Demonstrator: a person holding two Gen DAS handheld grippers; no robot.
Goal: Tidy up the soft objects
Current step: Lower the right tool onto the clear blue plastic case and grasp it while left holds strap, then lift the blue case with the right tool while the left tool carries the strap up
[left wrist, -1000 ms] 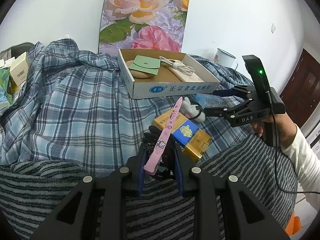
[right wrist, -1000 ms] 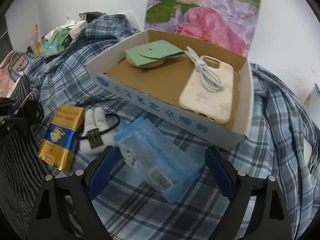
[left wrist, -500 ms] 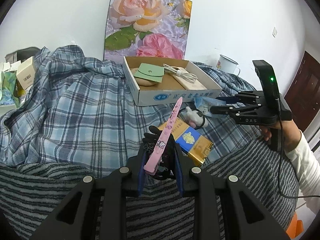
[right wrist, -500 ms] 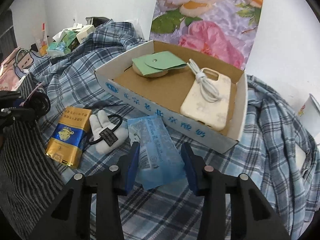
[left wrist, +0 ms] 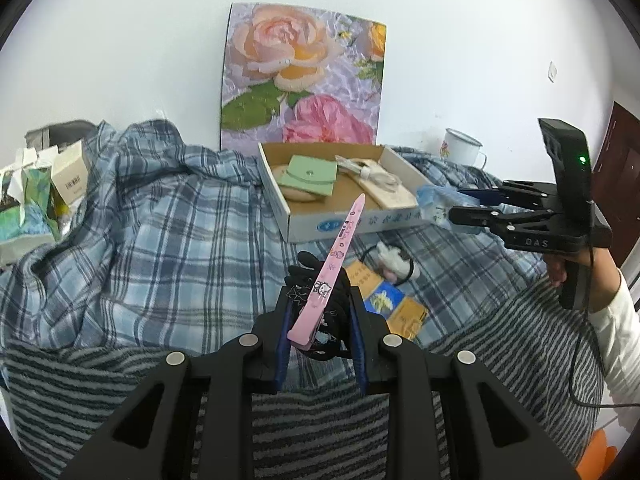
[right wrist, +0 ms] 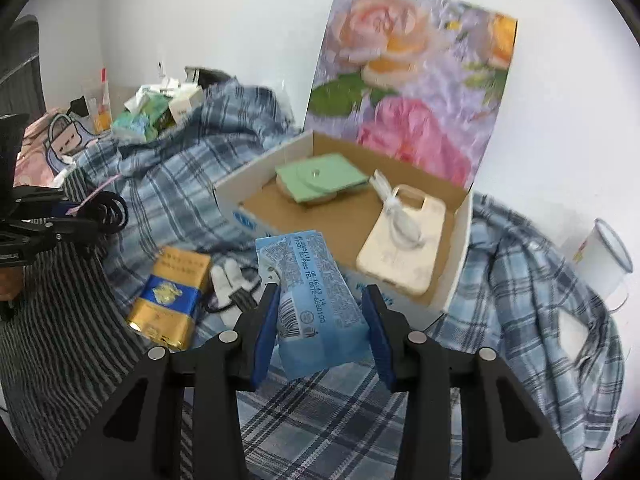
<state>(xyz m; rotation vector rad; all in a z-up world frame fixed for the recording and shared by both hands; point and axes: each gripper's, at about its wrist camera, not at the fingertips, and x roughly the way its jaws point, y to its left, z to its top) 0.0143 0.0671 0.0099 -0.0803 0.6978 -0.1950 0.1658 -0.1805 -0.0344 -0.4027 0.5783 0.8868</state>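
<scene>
My left gripper is shut on a bundle: a pink cartoon-print clip sticking up and a black hair tie around it. My right gripper is shut on a light blue tissue pack, held in the air just in front of the open cardboard box. In the left wrist view that gripper holds the pack at the box's right corner. The box holds a green pouch, a cream phone case and a white cable.
On the plaid cloth lie a gold and blue packet and a white plush hair tie. A white enamel mug stands right of the box. A flower poster leans on the wall. Small cartons sit far left.
My right gripper's jaws closed on the blue tissue pack and raised it off the plaid cloth toward the box. The left gripper kept its hold and barely moved.
</scene>
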